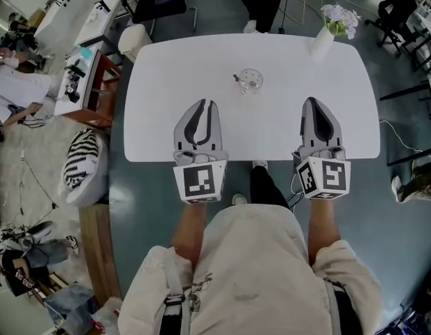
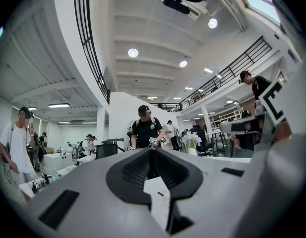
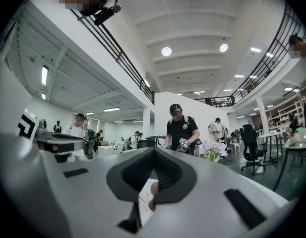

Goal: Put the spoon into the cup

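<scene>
A clear glass cup [image 1: 249,82] stands on the white table [image 1: 166,68], a little beyond its middle. A small spoon [image 1: 239,78] shows at the cup's left rim; it is too small to tell whether it rests inside. My left gripper [image 1: 201,103] hovers over the near edge, left of and nearer than the cup, tips together with nothing held. My right gripper [image 1: 311,100] hovers to the cup's right, also closed and empty. The left gripper [image 2: 153,150] and the right gripper [image 3: 153,149] both point level, and neither gripper view shows cup or spoon.
A white vase of pale flowers [image 1: 335,23] stands at the table's far right corner. A person in black [image 2: 147,128] stands beyond the far edge. A striped cushion [image 1: 79,160] sits on the floor to the left, near desks and chairs.
</scene>
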{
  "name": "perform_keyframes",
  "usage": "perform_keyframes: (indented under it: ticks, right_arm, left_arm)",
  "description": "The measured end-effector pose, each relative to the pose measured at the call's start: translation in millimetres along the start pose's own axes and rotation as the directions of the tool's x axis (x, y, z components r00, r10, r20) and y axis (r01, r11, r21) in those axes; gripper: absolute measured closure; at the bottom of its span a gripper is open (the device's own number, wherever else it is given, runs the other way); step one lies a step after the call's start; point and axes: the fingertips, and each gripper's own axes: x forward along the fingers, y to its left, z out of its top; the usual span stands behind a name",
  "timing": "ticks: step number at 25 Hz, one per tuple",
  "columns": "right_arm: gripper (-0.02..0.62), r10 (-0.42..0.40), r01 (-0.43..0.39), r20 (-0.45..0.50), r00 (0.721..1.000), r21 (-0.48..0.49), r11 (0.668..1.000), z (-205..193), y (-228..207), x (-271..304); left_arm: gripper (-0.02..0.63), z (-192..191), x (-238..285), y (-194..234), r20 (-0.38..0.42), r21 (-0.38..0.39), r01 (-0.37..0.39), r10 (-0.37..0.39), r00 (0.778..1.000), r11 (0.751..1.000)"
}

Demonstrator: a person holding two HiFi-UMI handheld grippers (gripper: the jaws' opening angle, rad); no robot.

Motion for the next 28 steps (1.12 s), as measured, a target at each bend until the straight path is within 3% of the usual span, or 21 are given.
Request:
perform_keyframes:
  ticks: [5,28]
  right_arm:
    - [0.607,0.008,-0.008,-0.003,1.0,-0.022,1.0,0,8,0]
    - [0.607,0.006,-0.008,-0.033,0.999,-0.052,0.999,-14,7,10]
  left_arm:
    - [0.598,-1,-3,2,0.009,0.002,0.002,-0.002,1.0,1.0]
    - [0.6,-18,11,-2,-0.003,-0.027,0.02,-0.02,1.0,0.999]
